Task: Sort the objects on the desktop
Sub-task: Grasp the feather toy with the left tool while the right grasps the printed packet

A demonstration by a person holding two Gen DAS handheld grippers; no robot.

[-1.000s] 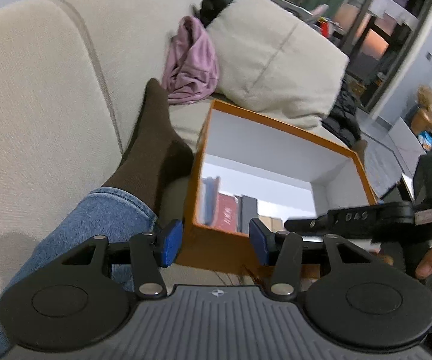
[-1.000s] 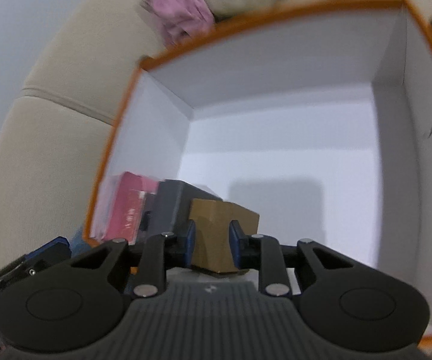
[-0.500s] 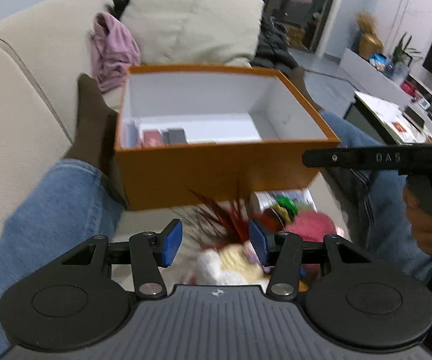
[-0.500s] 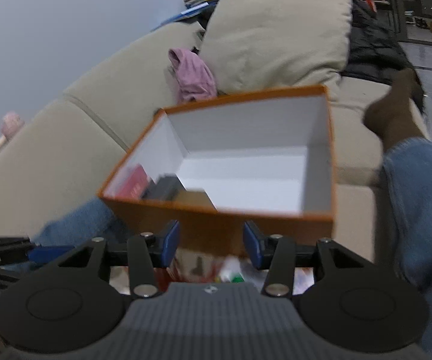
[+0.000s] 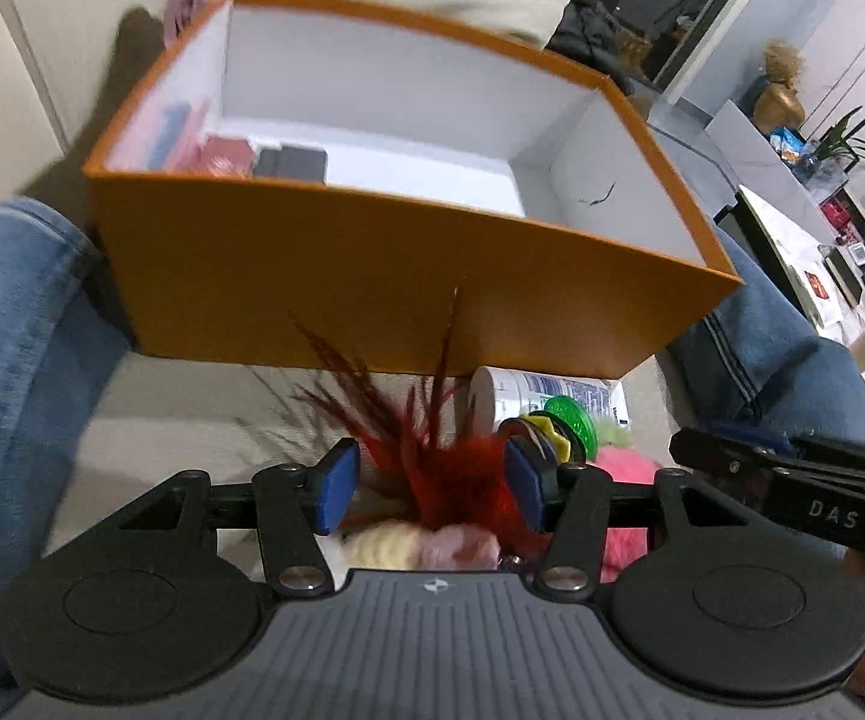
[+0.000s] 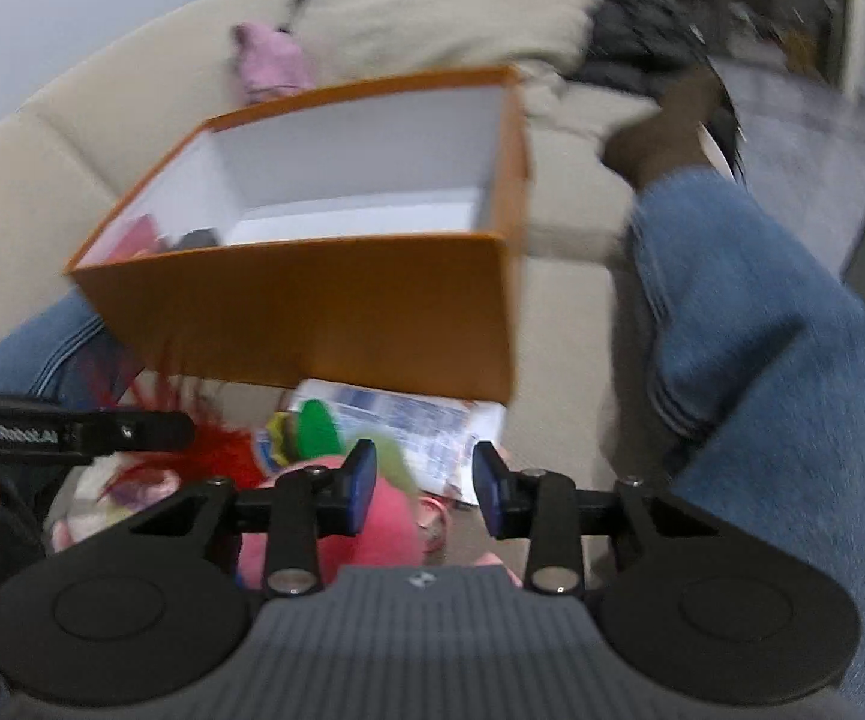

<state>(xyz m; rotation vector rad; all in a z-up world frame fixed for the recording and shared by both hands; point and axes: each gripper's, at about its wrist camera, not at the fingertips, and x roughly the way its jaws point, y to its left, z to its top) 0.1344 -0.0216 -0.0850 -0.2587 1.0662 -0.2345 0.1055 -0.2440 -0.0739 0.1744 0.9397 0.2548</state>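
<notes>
An orange box (image 5: pixel 372 276) with a white inside stands on the sofa; it also shows in the right wrist view (image 6: pixel 324 306). A red box (image 5: pixel 225 157) and a dark box (image 5: pixel 291 163) lie in its left end. A pile lies in front of it: a red feather toy (image 5: pixel 450 468), a white can (image 5: pixel 546 391), a green disc (image 5: pixel 570 414), pink fluff (image 6: pixel 384 534). My left gripper (image 5: pixel 426 489) is open, its jaws either side of the red feathers. My right gripper (image 6: pixel 420 489) is open over the pink fluff and the can (image 6: pixel 396 414).
My jeans-clad legs (image 5: pixel 6 324) (image 6: pixel 762 324) flank the box and pile. Beige sofa cushions (image 6: pixel 450 6) and a pink cloth (image 6: pixel 267 60) lie behind the box. A white low table (image 5: pixel 804 264) with small items stands at the right.
My right gripper let go of the tan box in the orange box, opened, and pulled back to the pile. My left gripper dropped low over the red feathers.
</notes>
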